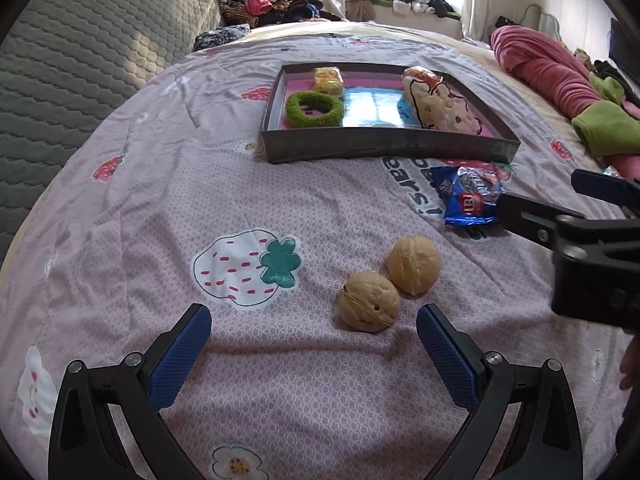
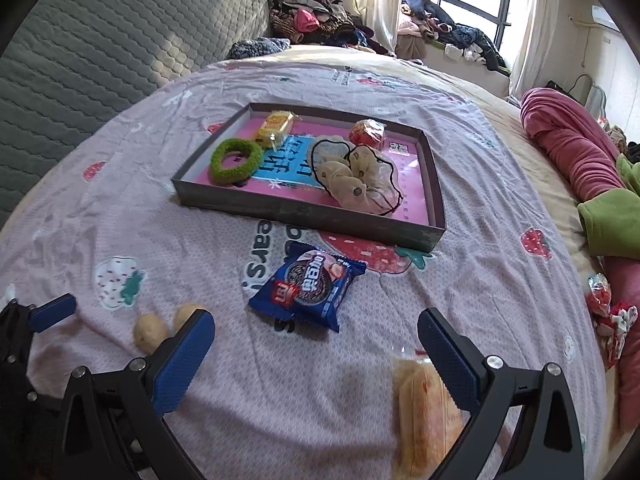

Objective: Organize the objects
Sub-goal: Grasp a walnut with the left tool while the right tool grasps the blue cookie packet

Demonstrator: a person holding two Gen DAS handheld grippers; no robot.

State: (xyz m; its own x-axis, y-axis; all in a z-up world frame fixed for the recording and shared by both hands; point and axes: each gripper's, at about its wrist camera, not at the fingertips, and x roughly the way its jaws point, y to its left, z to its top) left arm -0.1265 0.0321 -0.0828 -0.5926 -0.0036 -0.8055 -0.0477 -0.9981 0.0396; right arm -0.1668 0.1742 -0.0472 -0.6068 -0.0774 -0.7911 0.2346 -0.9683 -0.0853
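Left gripper (image 1: 314,330): jaws being held wide apart, nothing gripped; two walnuts (image 1: 390,282) are lying just ahead on the sheet (image 1: 160,208), the nearer one between the fingertips.

Right gripper (image 2: 316,332): jaws likewise being held apart and empty; a blue biscuit pack (image 2: 308,286) is lying just ahead, a wrapped bun (image 2: 426,408) beside the right finger.

Tray (image 2: 312,216): sitting beyond the pack, a green ring (image 2: 236,160), yellow packet (image 2: 276,128), red packet (image 2: 367,132) and cream scrunchie (image 2: 356,178) being held inside.
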